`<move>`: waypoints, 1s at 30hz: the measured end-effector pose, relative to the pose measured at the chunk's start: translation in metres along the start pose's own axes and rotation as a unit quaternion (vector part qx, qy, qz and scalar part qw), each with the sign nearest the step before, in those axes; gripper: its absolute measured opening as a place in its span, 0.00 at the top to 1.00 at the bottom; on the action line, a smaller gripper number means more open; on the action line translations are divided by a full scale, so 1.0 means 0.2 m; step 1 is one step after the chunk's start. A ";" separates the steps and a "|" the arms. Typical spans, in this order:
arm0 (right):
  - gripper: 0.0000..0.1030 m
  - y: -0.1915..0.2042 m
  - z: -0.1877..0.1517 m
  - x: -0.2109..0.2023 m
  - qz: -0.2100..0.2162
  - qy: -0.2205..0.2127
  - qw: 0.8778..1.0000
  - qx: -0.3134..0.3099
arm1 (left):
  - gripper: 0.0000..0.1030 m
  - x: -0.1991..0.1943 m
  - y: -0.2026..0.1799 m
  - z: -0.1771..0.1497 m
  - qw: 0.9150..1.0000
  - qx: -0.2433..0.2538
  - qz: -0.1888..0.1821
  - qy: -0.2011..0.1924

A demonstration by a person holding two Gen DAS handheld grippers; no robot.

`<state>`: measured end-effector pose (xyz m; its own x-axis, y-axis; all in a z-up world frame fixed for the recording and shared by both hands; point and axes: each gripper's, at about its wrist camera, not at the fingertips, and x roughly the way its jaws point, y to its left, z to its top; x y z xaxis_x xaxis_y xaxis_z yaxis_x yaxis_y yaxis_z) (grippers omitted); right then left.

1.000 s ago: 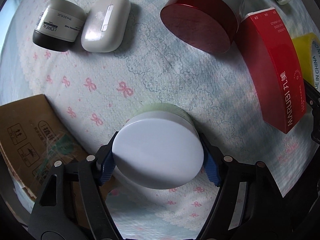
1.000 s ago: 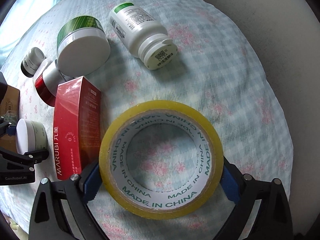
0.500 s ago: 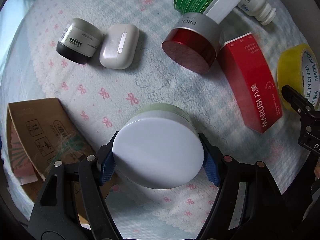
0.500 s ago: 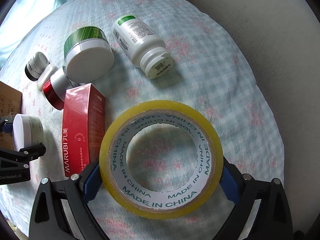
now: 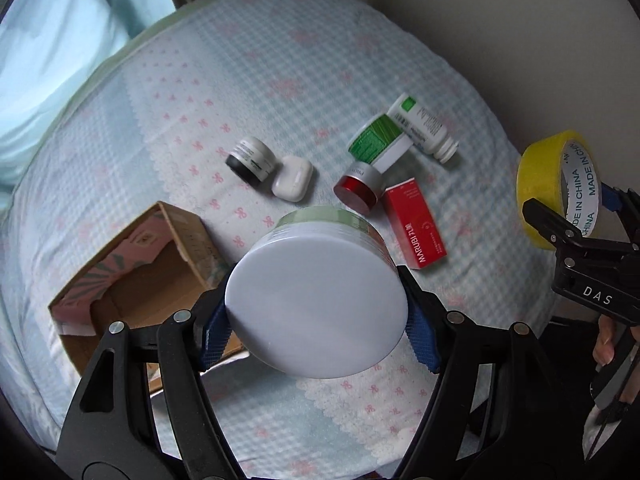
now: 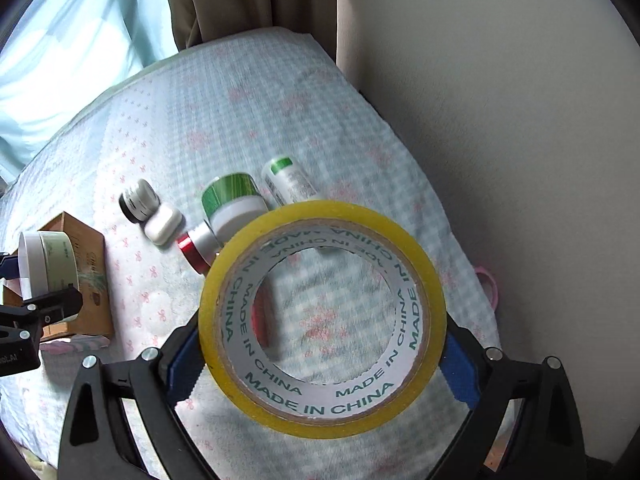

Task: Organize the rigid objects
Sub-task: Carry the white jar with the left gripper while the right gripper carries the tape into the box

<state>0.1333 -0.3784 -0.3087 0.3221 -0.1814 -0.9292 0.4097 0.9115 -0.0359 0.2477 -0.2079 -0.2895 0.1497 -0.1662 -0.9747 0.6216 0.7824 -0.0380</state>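
Note:
My left gripper (image 5: 318, 320) is shut on a white-lidded cream jar (image 5: 316, 304) with a pale green body, held high above the bed; it also shows in the right wrist view (image 6: 46, 264). My right gripper (image 6: 322, 354) is shut on a yellow tape roll (image 6: 322, 318), also lifted; the roll shows in the left wrist view (image 5: 558, 188). An open cardboard box (image 5: 136, 276) lies on the bed below left of the jar.
On the bedspread (image 5: 280, 80) lie a black-and-grey jar (image 5: 250, 162), a white earbud case (image 5: 292, 178), a red-lidded jar (image 5: 358, 188), a red carton (image 5: 416, 228), a green jar (image 5: 378, 142) and a white bottle (image 5: 424, 128). A wall (image 6: 500, 120) stands right.
Both grippers rose well above the bed with the jar and the tape roll held. The objects on the bed now look smaller and the box is in fuller view.

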 end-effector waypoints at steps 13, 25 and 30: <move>0.06 0.72 0.17 -0.92 0.059 -0.078 0.993 -0.070 | 0.32 -0.81 0.69 -0.37 0.994 -0.037 0.021 -0.098; 0.06 1.53 0.10 -0.88 0.134 -0.061 0.975 -0.166 | 0.32 -0.79 1.40 -0.75 0.988 -0.112 0.071 -0.078; 0.06 1.74 0.06 -0.66 0.137 -0.032 0.968 -0.208 | 0.32 -0.60 1.55 -0.80 0.988 -0.123 0.072 -0.050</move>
<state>0.2435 -0.0425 -0.1935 0.4272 0.0776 -0.9008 -0.0735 0.9960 0.0509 0.2993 0.1510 -0.2198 0.3061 -0.0913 -0.9476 0.3839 0.9227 0.0351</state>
